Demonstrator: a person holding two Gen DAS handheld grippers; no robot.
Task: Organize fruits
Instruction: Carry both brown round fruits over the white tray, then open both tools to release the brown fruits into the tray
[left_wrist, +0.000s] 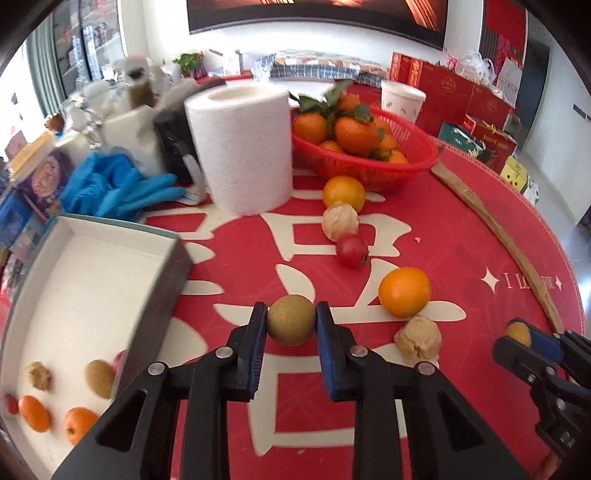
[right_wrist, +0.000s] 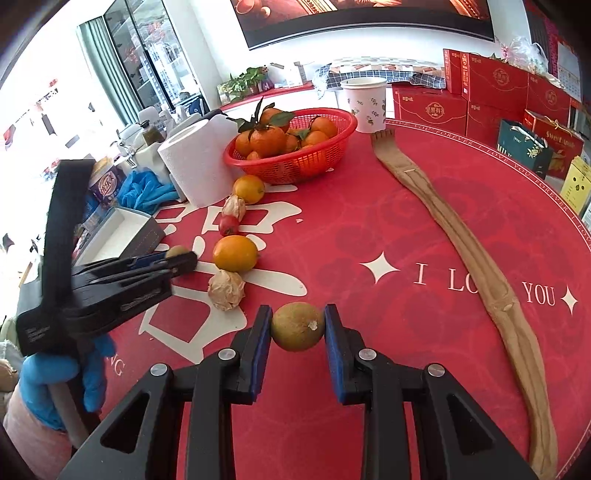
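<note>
- The left gripper (left_wrist: 291, 325) is clamped on a round green-brown fruit (left_wrist: 291, 319) above the red tablecloth (left_wrist: 461, 258).
- The right gripper (right_wrist: 298, 326) is clamped on a second green-brown fruit (right_wrist: 298, 326), stem scar facing the camera.
- Both fruits are near-spherical; no long axis is discernible.
- The open box (left_wrist: 74, 295), already containing fruit, lies just left of the left gripper.
- A loose row of fruit (left_wrist: 405, 291) lies ahead, between the two grippers.
- Behind stand a paper roll (left_wrist: 242, 147) and a red basket of oranges (left_wrist: 369, 155).
- A wooden back scratcher (right_wrist: 461, 236) lies to the right.

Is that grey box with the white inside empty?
No. The grey box already holds small oranges, a brownish-green fruit and a tan husked one.
</note>
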